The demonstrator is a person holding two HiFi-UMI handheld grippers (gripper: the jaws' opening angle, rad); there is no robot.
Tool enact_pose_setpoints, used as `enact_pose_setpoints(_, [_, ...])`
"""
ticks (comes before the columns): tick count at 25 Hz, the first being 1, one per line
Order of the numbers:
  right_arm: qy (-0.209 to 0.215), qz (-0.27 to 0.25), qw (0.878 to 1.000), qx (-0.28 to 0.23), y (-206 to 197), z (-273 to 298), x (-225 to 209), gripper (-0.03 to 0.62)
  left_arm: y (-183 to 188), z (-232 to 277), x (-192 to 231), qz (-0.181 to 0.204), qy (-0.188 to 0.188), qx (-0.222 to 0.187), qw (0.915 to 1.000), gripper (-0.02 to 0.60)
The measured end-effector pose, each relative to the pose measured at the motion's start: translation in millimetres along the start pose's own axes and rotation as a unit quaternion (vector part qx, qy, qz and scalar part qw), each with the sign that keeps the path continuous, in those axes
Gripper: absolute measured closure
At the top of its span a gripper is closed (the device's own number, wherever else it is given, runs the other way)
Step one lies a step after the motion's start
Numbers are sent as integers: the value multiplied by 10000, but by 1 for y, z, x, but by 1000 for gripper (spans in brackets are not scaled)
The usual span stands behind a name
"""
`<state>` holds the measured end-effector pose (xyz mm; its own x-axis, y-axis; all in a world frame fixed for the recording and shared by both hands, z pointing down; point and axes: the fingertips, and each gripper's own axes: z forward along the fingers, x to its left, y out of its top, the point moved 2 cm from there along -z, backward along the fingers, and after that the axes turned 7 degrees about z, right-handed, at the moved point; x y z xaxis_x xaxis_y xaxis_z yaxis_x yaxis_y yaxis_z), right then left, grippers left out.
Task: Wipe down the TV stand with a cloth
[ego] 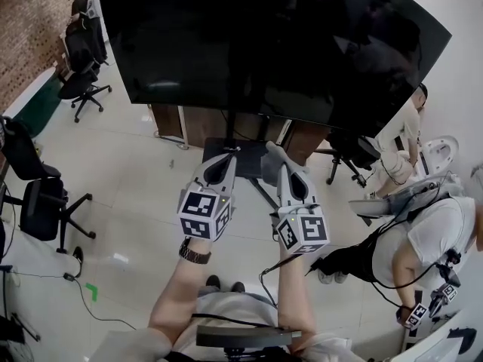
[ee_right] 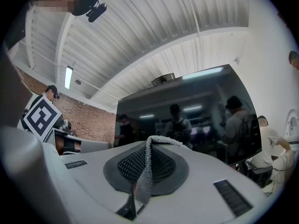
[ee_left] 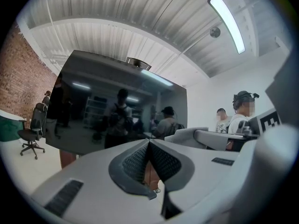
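A large black TV (ego: 272,44) fills the top of the head view. Below it the stand's dark base (ego: 245,164) and slanted leg (ego: 264,196) rest on the pale floor. Both grippers are held side by side just above that base. My left gripper (ego: 229,151) is shut with nothing between its jaws, and its closed tips (ee_left: 148,144) point at the TV screen (ee_left: 117,111). My right gripper (ego: 275,152) is shut on a grey knitted cloth (ee_right: 148,164), which shows as a grey fold (ego: 269,166) at its tips.
A wooden cabinet (ego: 172,121) stands behind the stand. Office chairs (ego: 45,206) are at the left, another chair (ego: 349,153) at the right. A person in white (ego: 423,236) is close on the right, another (ego: 400,153) behind. Cables (ego: 83,292) cross the floor.
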<state>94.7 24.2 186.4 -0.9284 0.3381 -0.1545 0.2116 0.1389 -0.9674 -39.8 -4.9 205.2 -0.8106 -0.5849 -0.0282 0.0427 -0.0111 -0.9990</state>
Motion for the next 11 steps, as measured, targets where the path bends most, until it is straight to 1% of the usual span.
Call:
enact_pose_setpoints(5, [-5, -16, 10000, 15, 2, -2, 3, 577, 5, -4, -2, 23, -74, -44, 10000, 563])
enact_pose_setpoints(8, [4, -15, 10000, 37, -2, -1, 5, 577, 5, -9, -7, 73, -368, -207, 9991, 563])
enact_pose_setpoints(11, [-6, 5, 10000, 54, -4, -2, 2, 577, 2, -8, -15, 121, -637, -283, 9975, 563])
